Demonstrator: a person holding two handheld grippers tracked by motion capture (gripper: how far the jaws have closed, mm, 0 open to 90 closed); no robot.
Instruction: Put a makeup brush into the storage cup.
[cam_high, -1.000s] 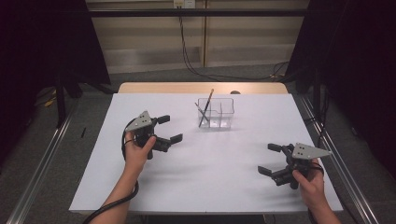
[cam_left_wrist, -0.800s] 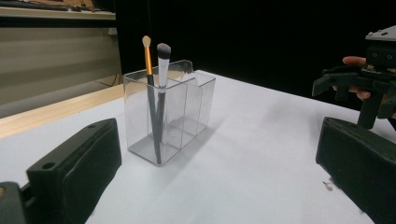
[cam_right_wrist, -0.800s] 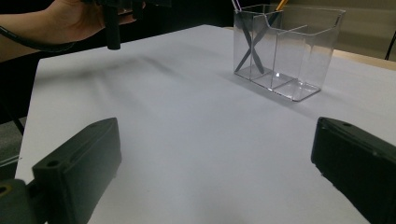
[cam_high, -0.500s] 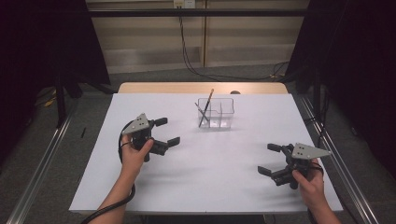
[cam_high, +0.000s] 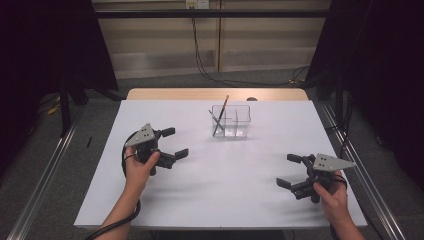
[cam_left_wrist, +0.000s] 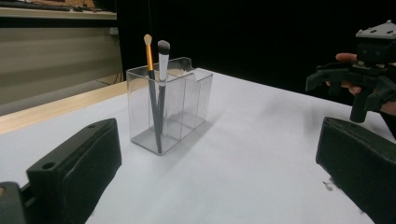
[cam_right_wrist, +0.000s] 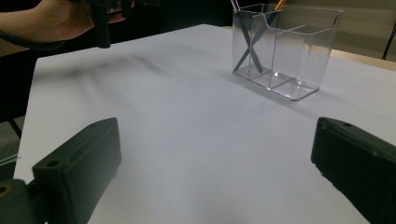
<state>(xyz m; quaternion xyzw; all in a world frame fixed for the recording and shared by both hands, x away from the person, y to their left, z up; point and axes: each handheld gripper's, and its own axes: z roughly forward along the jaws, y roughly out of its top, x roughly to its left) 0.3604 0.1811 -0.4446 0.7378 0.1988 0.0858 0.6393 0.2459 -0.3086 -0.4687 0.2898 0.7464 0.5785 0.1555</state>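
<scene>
My right claw (cam_high: 289, 171) sits nearest me at the right edge of the white surface (cam_high: 220, 200), jaws spread wide and holding nothing; my left claw (cam_high: 174, 142) hovers further up on the left, also gaping and empty. Ahead of both, toward the far middle, stands the clear plastic three-compartment organiser (cam_high: 231, 121) with an orange-handled makeup brush (cam_left_wrist: 148, 60) and a white-handled makeup brush (cam_left_wrist: 162, 74) leaning in its left-end compartment, long axes near upright. Left claw is nearer, so I judge it reaches forward and right, coming in from above the bristle ends.
</scene>
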